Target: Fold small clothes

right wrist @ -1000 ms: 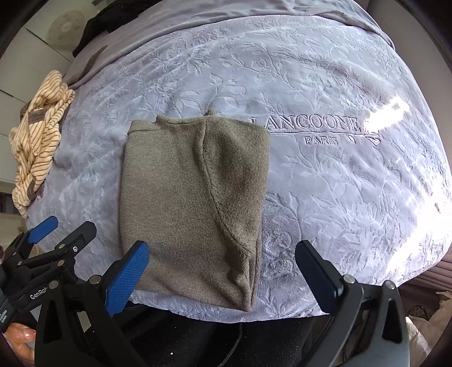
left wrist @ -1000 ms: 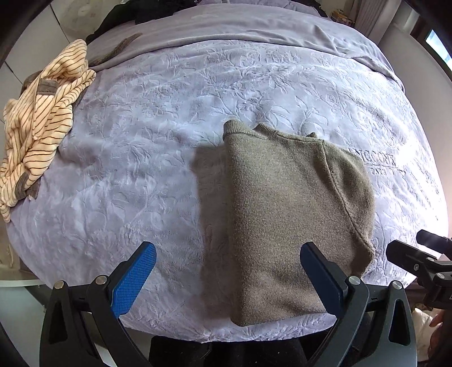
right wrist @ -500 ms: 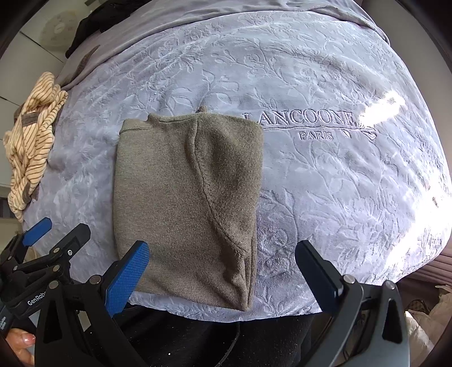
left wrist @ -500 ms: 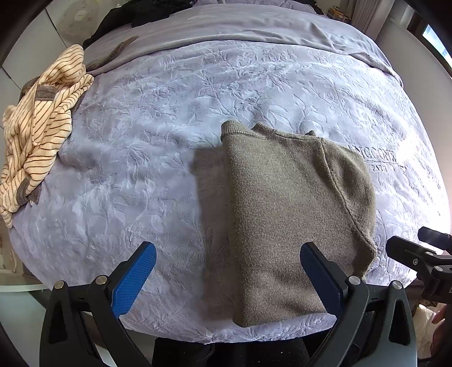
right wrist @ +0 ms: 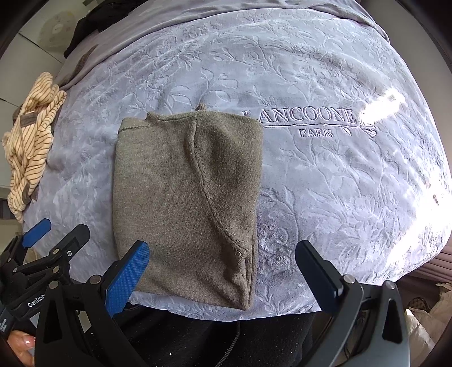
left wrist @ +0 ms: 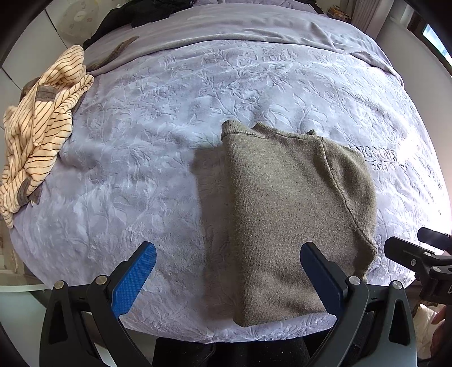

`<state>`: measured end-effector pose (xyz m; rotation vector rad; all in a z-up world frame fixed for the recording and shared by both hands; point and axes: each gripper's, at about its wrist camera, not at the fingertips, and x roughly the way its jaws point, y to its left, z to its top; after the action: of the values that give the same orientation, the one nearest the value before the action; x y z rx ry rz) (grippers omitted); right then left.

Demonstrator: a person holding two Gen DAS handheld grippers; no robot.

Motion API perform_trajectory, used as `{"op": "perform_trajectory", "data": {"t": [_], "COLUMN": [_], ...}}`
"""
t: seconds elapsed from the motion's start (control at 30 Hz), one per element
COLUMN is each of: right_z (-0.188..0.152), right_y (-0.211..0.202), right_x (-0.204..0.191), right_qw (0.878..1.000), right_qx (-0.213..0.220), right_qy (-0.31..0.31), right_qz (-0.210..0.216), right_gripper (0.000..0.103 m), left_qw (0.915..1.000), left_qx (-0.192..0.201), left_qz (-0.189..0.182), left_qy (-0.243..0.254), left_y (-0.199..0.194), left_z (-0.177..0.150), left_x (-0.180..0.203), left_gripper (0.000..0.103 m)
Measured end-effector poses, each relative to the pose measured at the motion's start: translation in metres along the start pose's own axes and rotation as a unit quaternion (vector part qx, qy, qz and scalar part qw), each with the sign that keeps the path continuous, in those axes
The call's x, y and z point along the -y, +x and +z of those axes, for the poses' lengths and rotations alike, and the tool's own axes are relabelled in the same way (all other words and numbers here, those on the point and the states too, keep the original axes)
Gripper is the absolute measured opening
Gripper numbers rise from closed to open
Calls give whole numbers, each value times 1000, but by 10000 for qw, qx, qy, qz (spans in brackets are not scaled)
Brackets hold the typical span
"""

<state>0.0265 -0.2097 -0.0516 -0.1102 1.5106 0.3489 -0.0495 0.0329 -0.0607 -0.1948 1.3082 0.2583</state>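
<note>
An olive-brown knit sweater (left wrist: 291, 214) lies folded into a narrow rectangle on the lavender embossed bedspread (left wrist: 158, 158), its near edge at the bed's front. It also shows in the right wrist view (right wrist: 183, 203). My left gripper (left wrist: 227, 271) is open and empty, held above the sweater's near left part. My right gripper (right wrist: 221, 271) is open and empty, above the sweater's near right corner. The left gripper shows in the right wrist view (right wrist: 42, 248) at lower left.
A crumpled yellow striped garment (left wrist: 36, 138) lies at the bed's left edge, also in the right wrist view (right wrist: 31, 141). Dark clothing (left wrist: 147, 8) sits at the far end. Embroidered lettering (right wrist: 308, 118) lies right of the sweater. The bed's front edge is just below the grippers.
Both grippers have edged slightly forward over the bed, so the sweater sits a little lower in the right view. Both stay open. The sweater has not moved.
</note>
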Motion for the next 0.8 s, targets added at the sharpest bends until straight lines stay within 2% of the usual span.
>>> {"op": "perform_trajectory", "data": {"t": [0.8], "right_z": [-2], "right_y": [-6], "right_x": [-1], "right_qw": [9999], "right_qx": [103], "right_qy": [-30], "right_qz": [-14], "right_gripper": [103], "left_qw": [9999], "left_qx": [130], "left_qz": [76], "left_qy": [-31], "left_y": [-8], "left_z": [-2], "left_x": [-2], "left_gripper": [102]}}
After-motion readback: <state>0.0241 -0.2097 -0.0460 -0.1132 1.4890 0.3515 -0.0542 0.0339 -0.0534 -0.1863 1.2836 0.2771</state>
